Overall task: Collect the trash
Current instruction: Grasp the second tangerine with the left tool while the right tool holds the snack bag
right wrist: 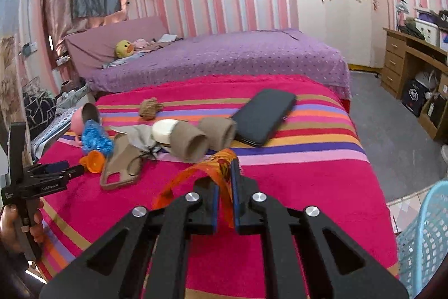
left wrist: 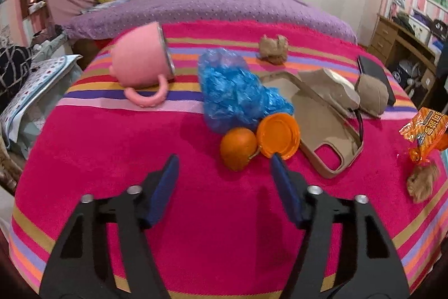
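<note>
Left wrist view: the left hand-held gripper (left wrist: pixel 224 167) is spread wide with nothing between its fingers, above the striped blanket (left wrist: pixel 112 147). Just ahead of it lies an orange (left wrist: pixel 238 149) touching an orange lid (left wrist: pixel 278 135), with a crumpled blue plastic bag (left wrist: pixel 232 91) beyond them. A pink mug (left wrist: pixel 142 60) lies tipped ahead-left, a tan phone case (left wrist: pixel 324 131) ahead-right.

Right wrist view: the right hand-held gripper (right wrist: pixel 224 181) is closed on an orange snack wrapper (right wrist: pixel 218 167), lifted above the blanket. A light blue basket (right wrist: pixel 425 240) sits low to its right. Two cardboard tubes (right wrist: pixel 189 142) and a black phone (right wrist: pixel 264 116) lie ahead.
</note>
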`<state>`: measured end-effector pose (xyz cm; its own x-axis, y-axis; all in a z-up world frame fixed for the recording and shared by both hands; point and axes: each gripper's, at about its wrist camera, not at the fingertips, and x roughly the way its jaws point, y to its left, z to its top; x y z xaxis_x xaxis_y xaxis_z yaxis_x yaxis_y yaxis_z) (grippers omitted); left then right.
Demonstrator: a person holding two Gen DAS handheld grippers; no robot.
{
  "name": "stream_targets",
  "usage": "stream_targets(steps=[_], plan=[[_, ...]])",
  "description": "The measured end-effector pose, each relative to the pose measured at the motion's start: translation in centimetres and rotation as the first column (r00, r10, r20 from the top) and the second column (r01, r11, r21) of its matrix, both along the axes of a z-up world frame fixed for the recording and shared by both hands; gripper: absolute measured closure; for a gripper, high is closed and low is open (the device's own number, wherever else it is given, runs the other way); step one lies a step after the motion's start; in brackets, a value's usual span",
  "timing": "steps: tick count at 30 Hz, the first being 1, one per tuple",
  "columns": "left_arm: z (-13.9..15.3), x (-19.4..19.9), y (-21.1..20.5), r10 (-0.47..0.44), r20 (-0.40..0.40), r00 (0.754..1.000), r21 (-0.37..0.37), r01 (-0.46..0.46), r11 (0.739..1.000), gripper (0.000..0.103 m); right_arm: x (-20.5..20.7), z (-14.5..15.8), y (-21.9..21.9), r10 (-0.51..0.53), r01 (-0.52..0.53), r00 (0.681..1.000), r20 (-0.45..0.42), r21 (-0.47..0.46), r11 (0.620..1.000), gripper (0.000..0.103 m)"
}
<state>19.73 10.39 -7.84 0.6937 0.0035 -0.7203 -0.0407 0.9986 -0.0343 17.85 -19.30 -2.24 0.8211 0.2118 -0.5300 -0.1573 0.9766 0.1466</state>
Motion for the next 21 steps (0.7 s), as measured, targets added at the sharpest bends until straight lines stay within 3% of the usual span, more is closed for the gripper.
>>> stream_targets(steps=[2,8,10,21], plan=[[-0.3,0.6,-0.3,-0.011,-0.024,1.000,-0.001,0.011,1.000,0.055,0.1,-0.2,-0.6,-0.009,0.009,1.000,-0.007,-0.005,1.000,0.095],[-0.5,1.6,-0.5,-0.021,-0.031,0.999,-0.013,0.020,1.000,0.056,0.0,-0.8,-1.2,-0.016,0.016,1.000,-0.014,-0.048,0.999,0.095],[-0.5,1.5,-0.5,-0.032,-0.030,0.999,-0.026,0.031,0.999,0.074,0.0,-1.0,-1.4,-0.019,0.018,1.000,-0.019,-0.050,0.999,0.095],[1.2,-1.6,-0.6,-0.032,0.018,0.999,0.003,0.032,0.999,0.079,-1.0,-0.8,-2.5,-0.021,0.021,1.000,0.004,-0.057,0.998,0.095]])
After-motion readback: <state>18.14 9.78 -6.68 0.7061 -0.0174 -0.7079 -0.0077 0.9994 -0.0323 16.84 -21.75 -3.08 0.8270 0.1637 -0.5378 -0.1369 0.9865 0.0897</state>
